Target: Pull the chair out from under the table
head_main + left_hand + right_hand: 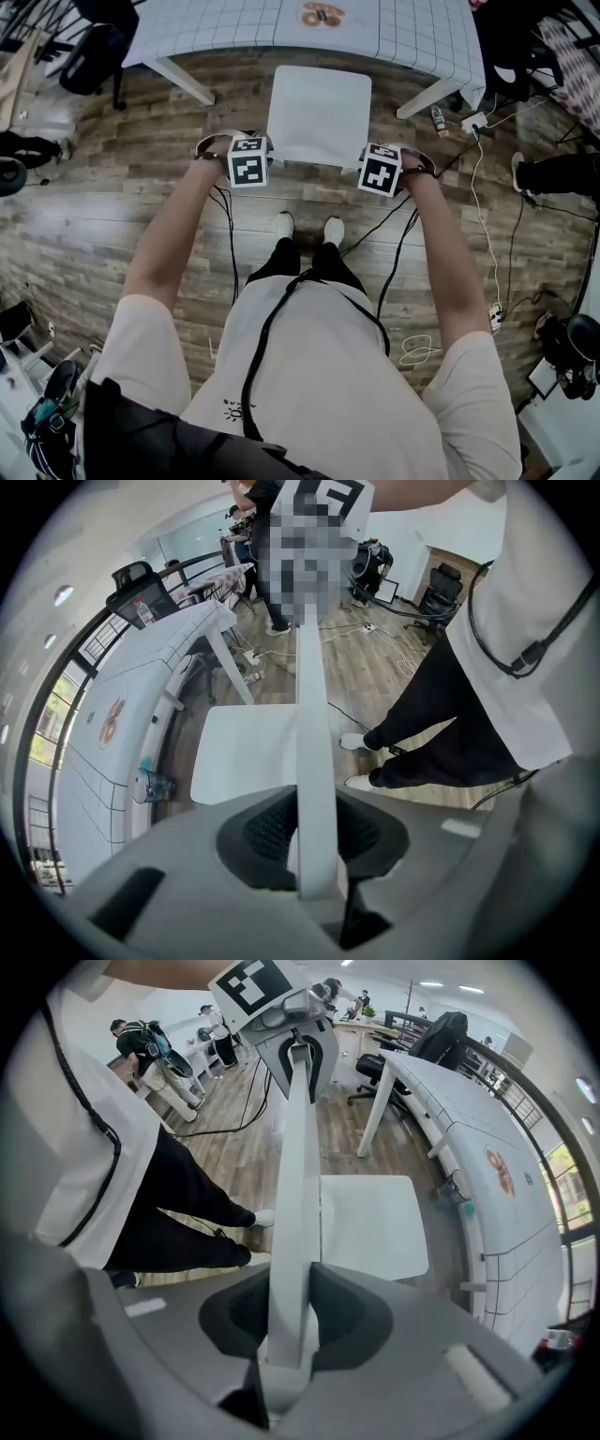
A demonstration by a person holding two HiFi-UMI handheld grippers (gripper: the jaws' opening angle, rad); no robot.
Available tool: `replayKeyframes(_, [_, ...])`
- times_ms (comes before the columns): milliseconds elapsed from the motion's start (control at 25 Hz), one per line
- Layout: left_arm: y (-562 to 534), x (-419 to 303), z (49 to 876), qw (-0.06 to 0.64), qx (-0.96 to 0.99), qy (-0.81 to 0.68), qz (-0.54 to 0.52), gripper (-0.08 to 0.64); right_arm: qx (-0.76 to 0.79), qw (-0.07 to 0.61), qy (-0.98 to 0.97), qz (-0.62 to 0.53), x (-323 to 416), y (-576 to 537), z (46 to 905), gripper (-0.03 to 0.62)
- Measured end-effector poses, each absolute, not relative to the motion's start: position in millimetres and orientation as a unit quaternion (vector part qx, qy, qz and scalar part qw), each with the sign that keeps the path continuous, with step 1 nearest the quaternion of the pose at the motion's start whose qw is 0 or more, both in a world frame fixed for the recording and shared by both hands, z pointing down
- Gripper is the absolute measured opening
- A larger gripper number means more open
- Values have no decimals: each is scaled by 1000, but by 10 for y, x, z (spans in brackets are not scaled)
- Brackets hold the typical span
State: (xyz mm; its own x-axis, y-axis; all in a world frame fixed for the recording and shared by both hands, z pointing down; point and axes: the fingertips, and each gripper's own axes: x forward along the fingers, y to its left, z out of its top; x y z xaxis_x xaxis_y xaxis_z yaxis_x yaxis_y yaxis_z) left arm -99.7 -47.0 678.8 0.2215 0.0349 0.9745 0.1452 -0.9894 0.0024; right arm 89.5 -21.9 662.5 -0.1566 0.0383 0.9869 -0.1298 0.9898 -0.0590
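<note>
White power strip (473, 123) on wood floor (94, 234); black office chair (441, 1035) beyond.

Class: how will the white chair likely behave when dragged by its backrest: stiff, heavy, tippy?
Probably stiff: the thin backrest looks straight and unbent. Held by its top edge, the chair might tip backward. It likely slides on the wood floor.

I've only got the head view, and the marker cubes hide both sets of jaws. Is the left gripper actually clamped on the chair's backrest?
Observer: Yes. The left gripper view shows the left gripper with both pads pressed on the top edge of the chair backrest.
Operator: And the right one?
Observer: The right gripper is shut on the chair backrest too, seen in its own view.
Operator: Anyone close by?
Observer: The right gripper view shows people standing farther off in the room, well apart from it.
</note>
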Motion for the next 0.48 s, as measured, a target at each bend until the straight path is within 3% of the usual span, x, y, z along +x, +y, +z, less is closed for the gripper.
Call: replayKeyframes(480, [454,-1106,6777,31,-783,-65,-617,83,11,648,-759,72,801,672,6622,92])
